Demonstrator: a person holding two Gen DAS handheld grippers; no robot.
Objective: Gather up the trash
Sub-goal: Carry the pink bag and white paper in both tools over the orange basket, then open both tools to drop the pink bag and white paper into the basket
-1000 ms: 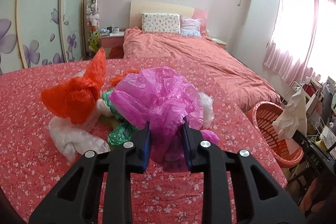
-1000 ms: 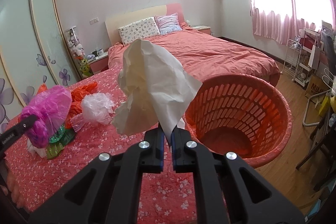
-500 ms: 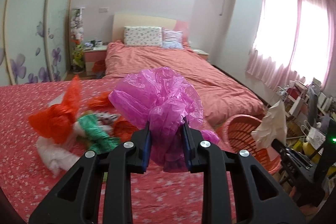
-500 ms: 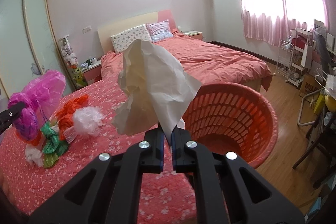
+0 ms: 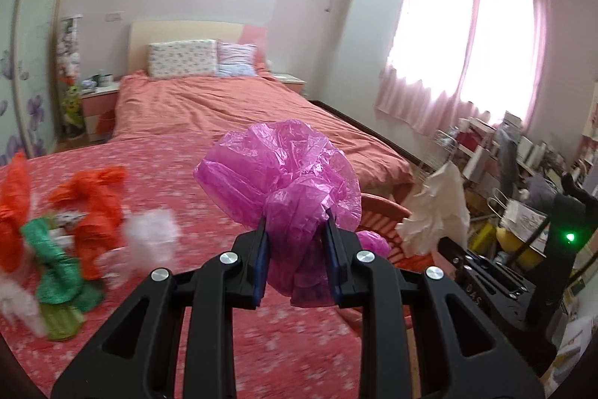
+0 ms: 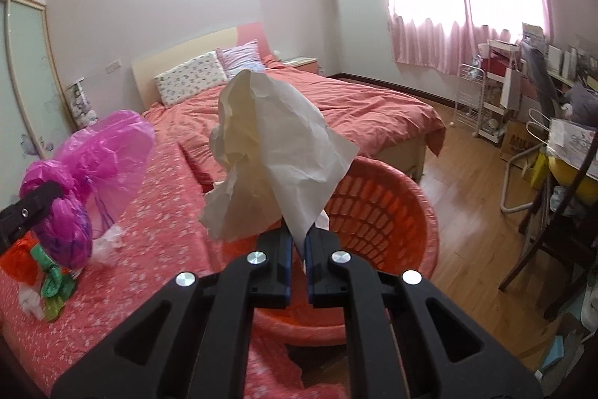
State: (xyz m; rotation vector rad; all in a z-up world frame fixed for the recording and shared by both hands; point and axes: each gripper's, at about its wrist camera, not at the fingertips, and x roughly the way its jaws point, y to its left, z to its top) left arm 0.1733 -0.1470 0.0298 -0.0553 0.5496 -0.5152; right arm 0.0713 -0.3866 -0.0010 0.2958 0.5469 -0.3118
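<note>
My left gripper (image 5: pixel 297 230) is shut on a crumpled magenta plastic bag (image 5: pixel 284 174), held above the red floral bedspread (image 5: pixel 209 182). In the right wrist view that same magenta bag (image 6: pixel 101 152) shows at the left. My right gripper (image 6: pixel 298 242) is shut on a crumpled white paper sheet (image 6: pixel 273 156), which hangs just before the rim of the orange laundry basket (image 6: pixel 377 208). From the left wrist view the white paper (image 5: pixel 437 212) and a slice of the basket rim (image 5: pixel 377 208) appear to the right of the bag.
Orange, green and white bags (image 5: pixel 74 230) lie in a heap on the bedspread at the left. A bed with pillows (image 5: pixel 209 100) stands behind. A cluttered desk, a chair and a wire rack (image 6: pixel 538 122) crowd the right side by the pink curtains.
Both grippers have swung to the right with their loads. The heap of bags has slid toward the left edge of both views, and the basket sits closer under the paper.
</note>
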